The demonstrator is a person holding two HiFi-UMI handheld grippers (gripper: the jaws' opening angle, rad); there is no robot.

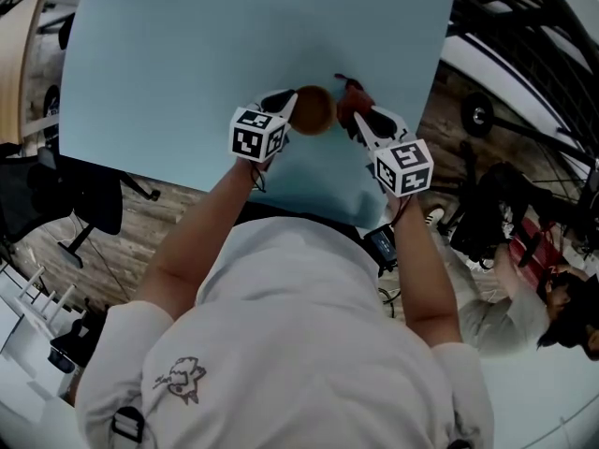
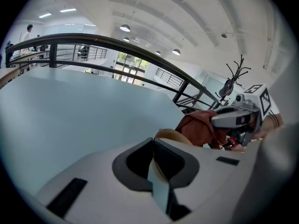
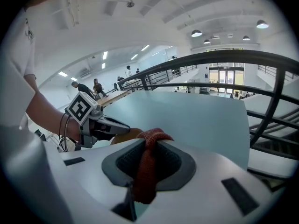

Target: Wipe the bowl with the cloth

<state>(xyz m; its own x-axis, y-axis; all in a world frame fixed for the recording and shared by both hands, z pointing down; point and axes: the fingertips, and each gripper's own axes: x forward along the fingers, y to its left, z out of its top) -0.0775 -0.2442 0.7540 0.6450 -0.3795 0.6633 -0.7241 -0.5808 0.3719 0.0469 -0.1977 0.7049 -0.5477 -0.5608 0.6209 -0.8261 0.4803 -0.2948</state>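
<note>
Head view: I have both tools up over the pale blue table, just past its near edge. The bowl sits between them. The left gripper meets it from 9 o'clock, and the right gripper comes in from 3 o'clock with the red cloth bunched against the bowl's side. I judge one tool steadies the bowl so the other can rub it.

Left gripper view: the left gripper has its jaws nearly together, pinching the thin wall of the bowl. The tan rim peeks out just beyond the tips, at 12 o'clock. A rim pinch like this leaves most of the bowl free for wiping. Towards 2 o'clock the cloth hangs from the other tool, close to the rim.

Right gripper view: the right gripper is clamped on a rolled fold of the cloth, which runs down between the pads and bulges over the tips. That bulge is my working edge. The bowl lies at 10 o'clock, just beside it; I cannot tell whether they touch.
</note>
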